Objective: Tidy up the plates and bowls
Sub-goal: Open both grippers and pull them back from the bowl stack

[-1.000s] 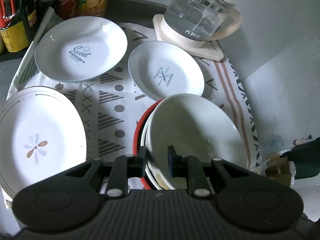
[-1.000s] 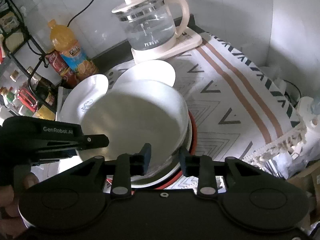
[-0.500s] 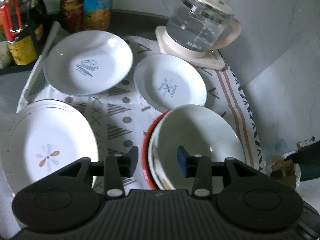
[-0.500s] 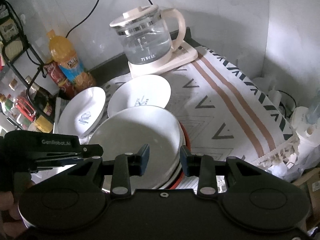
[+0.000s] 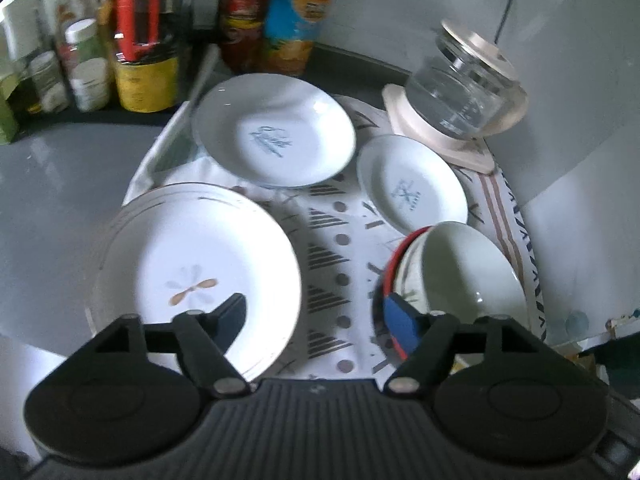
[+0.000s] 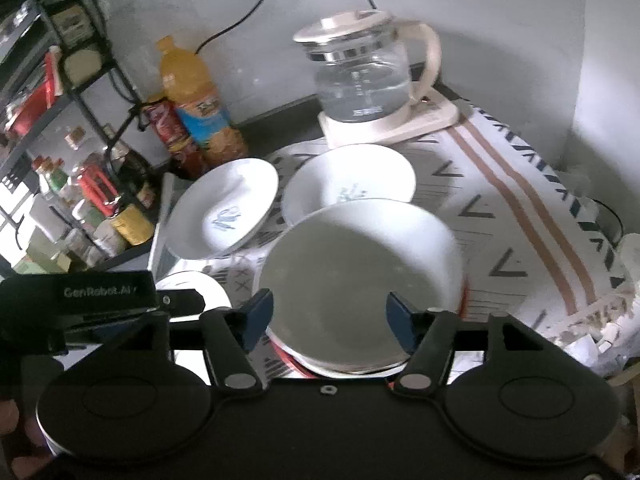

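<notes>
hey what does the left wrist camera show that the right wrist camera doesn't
Only the left wrist view shows the whole flower plate and the red rim under the bowl stack. Only the right wrist view shows the kettle handle and the left gripper itself. Both show the top bowl, two printed plates, the glass kettle and the orange bottle.

Location: a home kitchen counter set in a wall corner. Indicators: a glass electric kettle (image 6: 368,80) on its base, an orange drink bottle (image 6: 196,104), a rack of condiment jars (image 6: 60,152), and plates (image 5: 276,128) on a patterned cloth (image 6: 516,200).
</notes>
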`<state>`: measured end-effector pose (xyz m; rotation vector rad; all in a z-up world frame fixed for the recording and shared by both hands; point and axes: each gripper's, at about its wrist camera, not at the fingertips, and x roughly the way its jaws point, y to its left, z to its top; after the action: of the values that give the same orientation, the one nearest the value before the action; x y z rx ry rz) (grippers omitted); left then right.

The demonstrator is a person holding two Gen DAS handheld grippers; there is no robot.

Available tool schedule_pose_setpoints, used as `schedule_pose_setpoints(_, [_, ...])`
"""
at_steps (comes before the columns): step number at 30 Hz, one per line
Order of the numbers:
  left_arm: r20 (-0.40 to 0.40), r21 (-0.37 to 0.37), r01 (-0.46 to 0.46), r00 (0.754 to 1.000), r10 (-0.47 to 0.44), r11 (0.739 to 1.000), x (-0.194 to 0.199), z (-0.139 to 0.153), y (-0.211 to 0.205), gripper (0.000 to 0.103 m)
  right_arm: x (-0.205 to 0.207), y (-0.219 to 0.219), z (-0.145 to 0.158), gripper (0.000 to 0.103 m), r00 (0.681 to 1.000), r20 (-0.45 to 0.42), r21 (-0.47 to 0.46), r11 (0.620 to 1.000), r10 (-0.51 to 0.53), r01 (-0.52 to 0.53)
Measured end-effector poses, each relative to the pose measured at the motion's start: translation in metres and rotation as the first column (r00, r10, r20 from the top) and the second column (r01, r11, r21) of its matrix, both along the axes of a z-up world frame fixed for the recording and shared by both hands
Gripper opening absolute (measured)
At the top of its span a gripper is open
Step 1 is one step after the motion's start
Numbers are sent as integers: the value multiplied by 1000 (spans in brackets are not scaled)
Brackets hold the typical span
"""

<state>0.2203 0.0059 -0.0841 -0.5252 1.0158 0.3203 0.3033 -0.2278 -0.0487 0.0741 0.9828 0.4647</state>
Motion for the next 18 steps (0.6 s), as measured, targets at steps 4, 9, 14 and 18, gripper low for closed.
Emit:
schedule_pose_setpoints(4, [6, 16, -40, 999, 40, 999, -22, 4, 15, 84, -7, 14, 3, 74, 999, 12, 1, 1000, 31, -31])
schedule_pose_setpoints(9, [12, 30, -90, 996, 90, 995, -46, 9, 32, 85, -14, 27, 4, 81, 999, 12, 6, 999, 49, -49])
schedule_pose_setpoints(14, [18, 37, -132, 991, 132, 991, -64, 9, 44, 86, -23, 40, 6, 89, 998, 16, 11, 998, 69, -69])
schedule_pose_setpoints(18, [14, 28, -174, 985, 173, 984, -78, 7, 54, 86, -28, 52, 3, 91, 995, -1, 9, 995, 100, -100])
